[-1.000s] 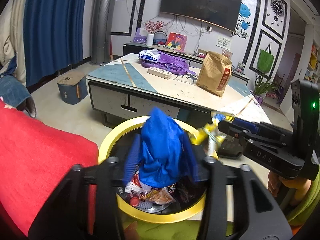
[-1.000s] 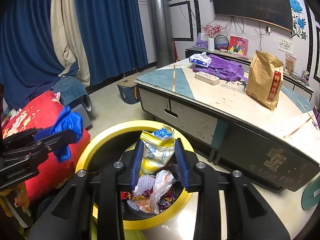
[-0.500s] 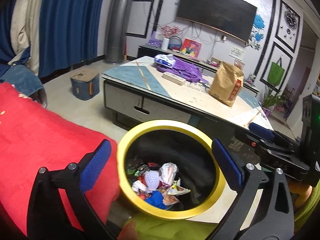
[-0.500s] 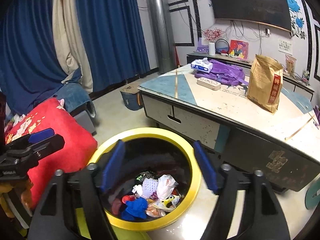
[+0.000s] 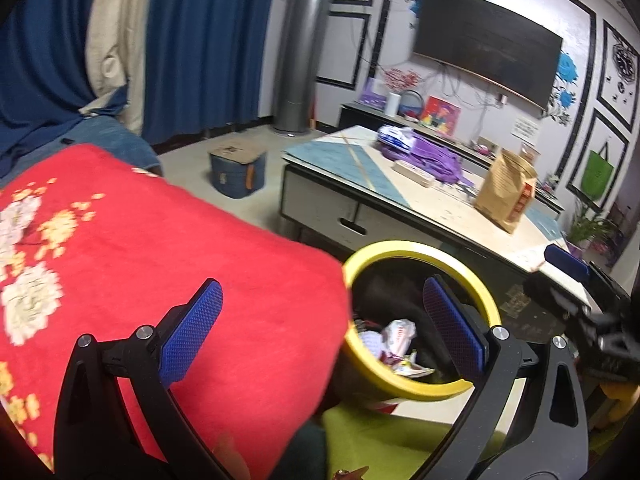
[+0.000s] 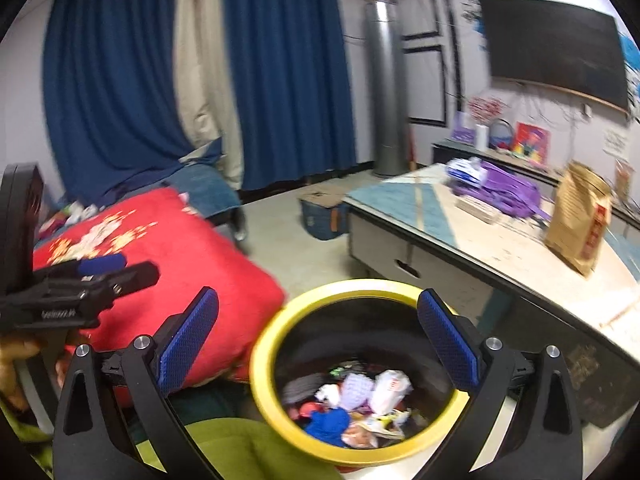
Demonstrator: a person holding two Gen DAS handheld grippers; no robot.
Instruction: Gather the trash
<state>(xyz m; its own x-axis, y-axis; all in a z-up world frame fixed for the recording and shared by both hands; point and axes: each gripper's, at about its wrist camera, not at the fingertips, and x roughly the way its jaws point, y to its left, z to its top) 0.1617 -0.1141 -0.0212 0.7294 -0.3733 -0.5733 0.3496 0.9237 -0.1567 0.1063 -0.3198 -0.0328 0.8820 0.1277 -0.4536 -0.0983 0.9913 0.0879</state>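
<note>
A black bin with a yellow rim (image 5: 420,246) (image 6: 360,284) stands below both grippers. Inside it lie crumpled wrappers (image 5: 394,334) (image 6: 390,386) and a blue crumpled piece (image 6: 326,424). My left gripper (image 5: 320,284) is open and empty, half over a red cushion, its right finger over the bin's mouth. My right gripper (image 6: 316,294) hangs above the bin's left side, its jaws opening with nothing between them. Each gripper shows at the edge of the other's view, both blurred.
A red flowered cushion (image 5: 160,260) (image 6: 160,240) lies left of the bin. Behind stands a low table (image 5: 360,184) (image 6: 500,248) with a brown paper bag (image 5: 506,196) (image 6: 580,216) and a purple bag (image 5: 432,158). A blue box (image 5: 238,174) sits on the floor.
Both grippers opened: the left dropped a blue crumpled piece and the right a yellow wrapper into the bin. Both views then swung left, toward the red cushion.
</note>
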